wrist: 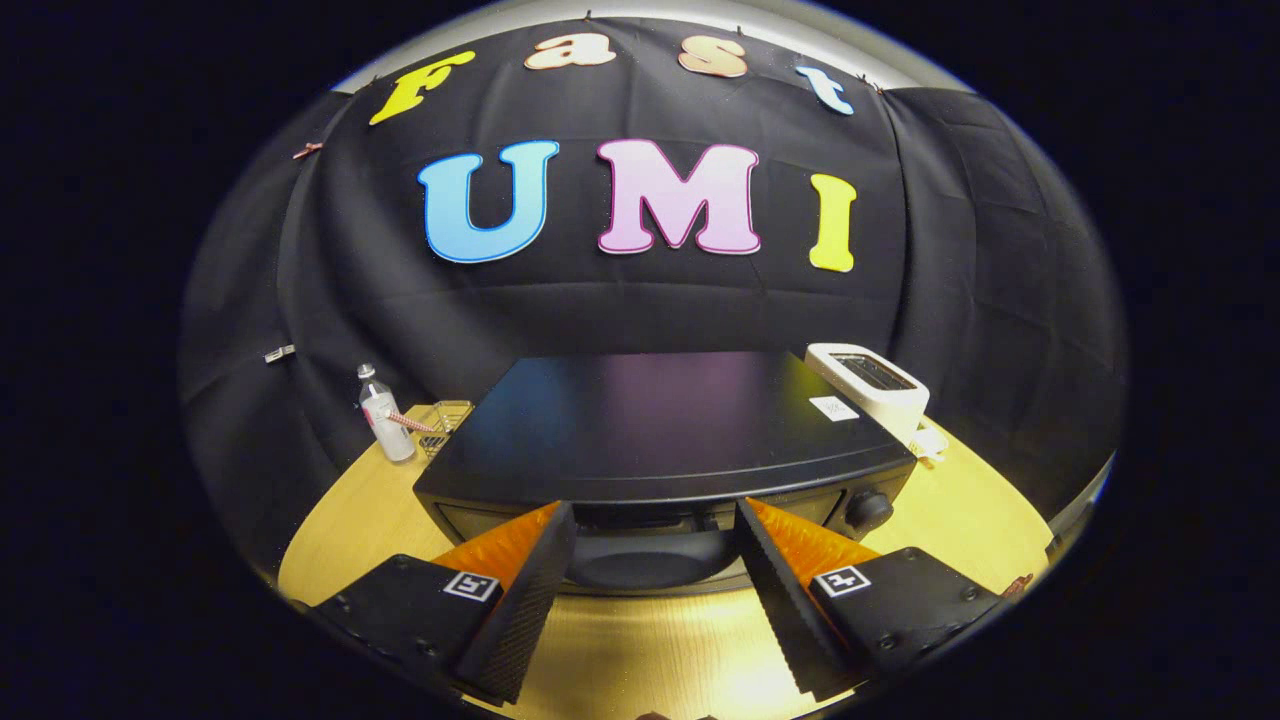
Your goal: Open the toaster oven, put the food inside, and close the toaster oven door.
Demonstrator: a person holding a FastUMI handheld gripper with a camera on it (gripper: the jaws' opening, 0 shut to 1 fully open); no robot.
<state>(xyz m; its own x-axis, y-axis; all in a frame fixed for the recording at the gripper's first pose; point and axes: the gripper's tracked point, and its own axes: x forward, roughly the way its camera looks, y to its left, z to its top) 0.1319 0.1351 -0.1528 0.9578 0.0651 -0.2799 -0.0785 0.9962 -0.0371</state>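
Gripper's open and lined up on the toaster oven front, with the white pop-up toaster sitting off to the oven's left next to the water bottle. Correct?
Not quite. The gripper view shows the white toaster at the toaster oven's right rear corner; the water bottle stands alone on its left. The gripper is open, facing the oven front.

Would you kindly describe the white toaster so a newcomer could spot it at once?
Start at the black toaster oven just ahead of the open fingers. Behind its knob-side rear corner stands the white toaster, a pale box with a dark slot on top, unlike the clear bottle opposite.

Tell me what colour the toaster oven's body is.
Black, with a glossy top, as the gripper view shows: the toaster oven sits just beyond the open gripper.
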